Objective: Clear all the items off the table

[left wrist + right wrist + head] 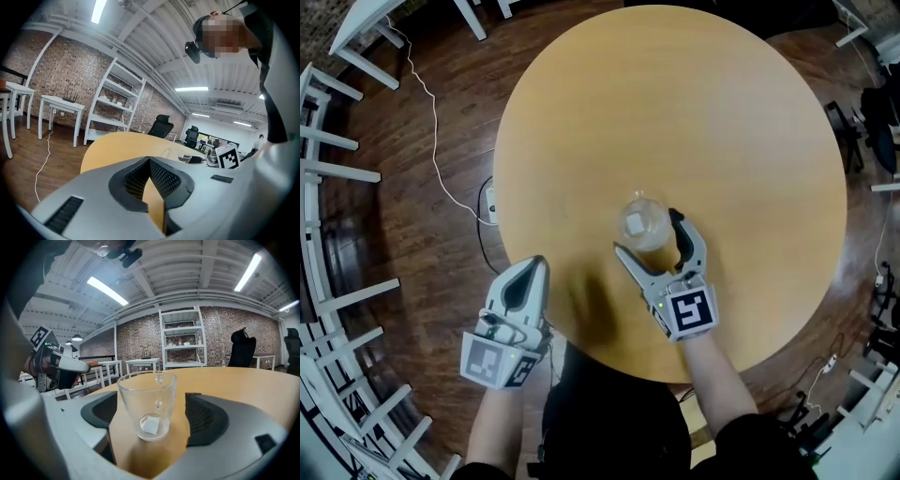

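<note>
Head view, looking steeply down: a round wooden tabletop (pixel 675 112) over a dark plank floor. A single clear glass (pixel 642 220) stands upright near the middle, a little toward the person. The right claw (pixel 647 234) lies low on the tabletop with its jaws spread, one on either side of the glass. The left claw (pixel 536 265) hovers at the near-left edge, well apart from the glass, with its jaws drawn together to a point.

Left gripper view: the left claw (pixel 151 160) is closed on nothing, and only a sliver of tabletop (pixel 117 145) shows past its dark pads.

Right gripper view: the glass (pixel 149 404) stands squarely between the open jaws of the right claw (pixel 152 416). There is a gap on each side, so neither pad presses on it yet. A small white square (pixel 151 424) shows at its base.

The glass is probably light, rigid, smooth and breakable. A moderate squeeze across the middle of its wall, below the rim, looks like the safest hold. Too high a grip could tip it, and too hard a one could crack it or make it slip out.
</note>
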The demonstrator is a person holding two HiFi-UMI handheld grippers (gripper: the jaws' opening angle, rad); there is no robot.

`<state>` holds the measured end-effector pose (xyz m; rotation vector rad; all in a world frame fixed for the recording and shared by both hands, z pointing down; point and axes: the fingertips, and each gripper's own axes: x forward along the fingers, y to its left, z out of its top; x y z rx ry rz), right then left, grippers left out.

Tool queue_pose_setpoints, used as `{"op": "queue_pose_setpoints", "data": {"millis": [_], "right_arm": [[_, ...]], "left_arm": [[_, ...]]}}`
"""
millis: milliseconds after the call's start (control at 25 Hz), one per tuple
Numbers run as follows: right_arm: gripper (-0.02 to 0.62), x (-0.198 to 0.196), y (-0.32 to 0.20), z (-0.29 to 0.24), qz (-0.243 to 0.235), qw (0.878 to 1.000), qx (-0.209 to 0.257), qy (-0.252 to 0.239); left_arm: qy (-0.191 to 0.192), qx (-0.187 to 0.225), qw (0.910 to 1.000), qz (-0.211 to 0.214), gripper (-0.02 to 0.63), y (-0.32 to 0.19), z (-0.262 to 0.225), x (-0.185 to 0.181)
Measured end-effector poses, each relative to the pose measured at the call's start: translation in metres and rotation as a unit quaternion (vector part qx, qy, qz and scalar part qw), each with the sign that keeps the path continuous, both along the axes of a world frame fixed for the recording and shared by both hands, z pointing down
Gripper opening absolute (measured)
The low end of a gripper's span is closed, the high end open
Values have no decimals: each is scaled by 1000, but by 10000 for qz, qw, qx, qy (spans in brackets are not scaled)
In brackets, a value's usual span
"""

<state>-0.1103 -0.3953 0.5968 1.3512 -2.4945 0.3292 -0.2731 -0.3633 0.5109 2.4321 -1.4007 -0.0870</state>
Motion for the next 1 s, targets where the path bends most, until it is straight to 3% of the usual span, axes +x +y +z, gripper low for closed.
{"op": "queue_pose_setpoints", "data": {"millis": [520, 1000], "right_arm": [[431, -18, -21, 0, 99, 9992, 381, -90], [407, -26, -21, 0, 22, 9991, 396, -156]], "left_arm": [[7, -213, 9998, 34, 2, -2, 17, -5], [74, -289, 9995, 48, 2, 2, 22, -6]]}}
